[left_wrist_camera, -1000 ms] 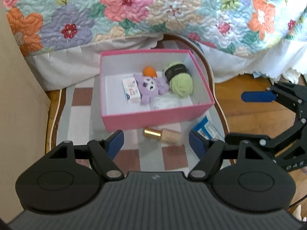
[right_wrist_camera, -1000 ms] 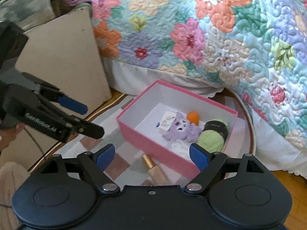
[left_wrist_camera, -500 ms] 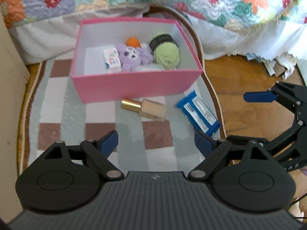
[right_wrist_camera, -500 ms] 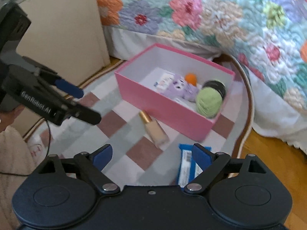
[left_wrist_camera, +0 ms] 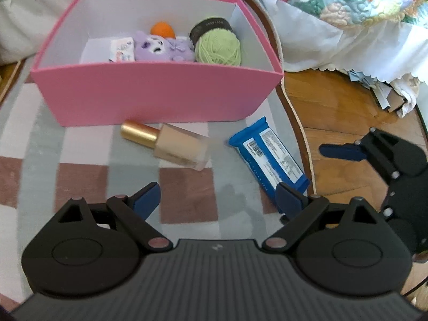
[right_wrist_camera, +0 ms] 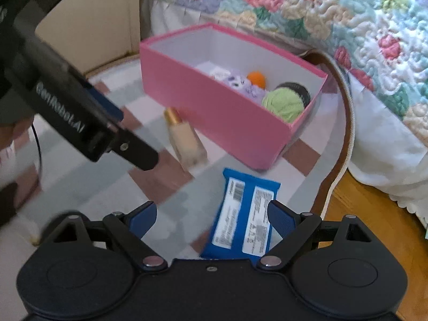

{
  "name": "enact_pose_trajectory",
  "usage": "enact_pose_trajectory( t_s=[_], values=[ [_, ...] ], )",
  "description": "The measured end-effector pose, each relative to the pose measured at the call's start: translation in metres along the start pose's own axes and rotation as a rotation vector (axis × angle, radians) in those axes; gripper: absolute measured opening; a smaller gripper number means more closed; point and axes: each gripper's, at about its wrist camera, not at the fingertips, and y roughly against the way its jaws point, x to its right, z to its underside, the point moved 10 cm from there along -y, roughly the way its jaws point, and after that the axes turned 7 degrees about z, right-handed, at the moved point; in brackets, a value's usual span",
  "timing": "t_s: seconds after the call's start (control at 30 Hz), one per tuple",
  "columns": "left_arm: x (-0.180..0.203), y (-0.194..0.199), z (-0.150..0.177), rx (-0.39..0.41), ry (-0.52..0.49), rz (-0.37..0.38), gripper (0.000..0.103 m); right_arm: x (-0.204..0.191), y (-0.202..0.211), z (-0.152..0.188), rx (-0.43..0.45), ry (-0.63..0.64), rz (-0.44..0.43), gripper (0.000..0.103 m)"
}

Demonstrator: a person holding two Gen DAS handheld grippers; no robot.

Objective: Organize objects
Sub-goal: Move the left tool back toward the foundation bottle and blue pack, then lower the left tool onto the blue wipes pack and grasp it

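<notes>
The left gripper [left_wrist_camera: 218,196] has just been opening; its fingers [left_wrist_camera: 145,196] stand wide with nothing between them, over the checked rug [left_wrist_camera: 80,184]. The right gripper [right_wrist_camera: 211,215] is also spread wide, and one blue packet [right_wrist_camera: 244,219] lies on the rug between its fingers [right_wrist_camera: 281,218], though whether they touch it cannot be told. Just beyond lies one gold-capped bottle [left_wrist_camera: 167,144] on its side, close against one pink box [left_wrist_camera: 149,96]. Inside the box sit one green yarn ball [left_wrist_camera: 218,46], one purple plush [left_wrist_camera: 160,46], one orange ball [left_wrist_camera: 161,29] and one small white packet [left_wrist_camera: 121,49]. A floral quilt [right_wrist_camera: 334,13] hangs behind.
</notes>
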Motion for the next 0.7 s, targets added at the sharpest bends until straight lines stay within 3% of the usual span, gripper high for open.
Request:
enact_pose_trajectory(
  t_s=[0.1, 0.27, 0.5, 0.7],
  values=[
    [0.000, -0.019, 0.002, -0.005, 0.039, 0.009, 0.093, 0.005, -0.020, 0.013, -0.030, 0.007, 0.013, 0.092],
    [0.006, -0.046, 0.004, -0.008, 0.108, 0.100, 0.093, 0.018, -0.045, 0.028, -0.075, -0.042, 0.017, 0.092],
    [0.005, -0.066, 0.000, 0.021, 0.120, 0.079, 0.093, 0.030, -0.059, 0.037, -0.108, -0.128, -0.020, 0.092],
    [0.003, -0.071, 0.008, 0.028, 0.153, 0.129, 0.091, 0.036, -0.074, 0.050, -0.146, -0.255, -0.039, 0.092]
  ],
)
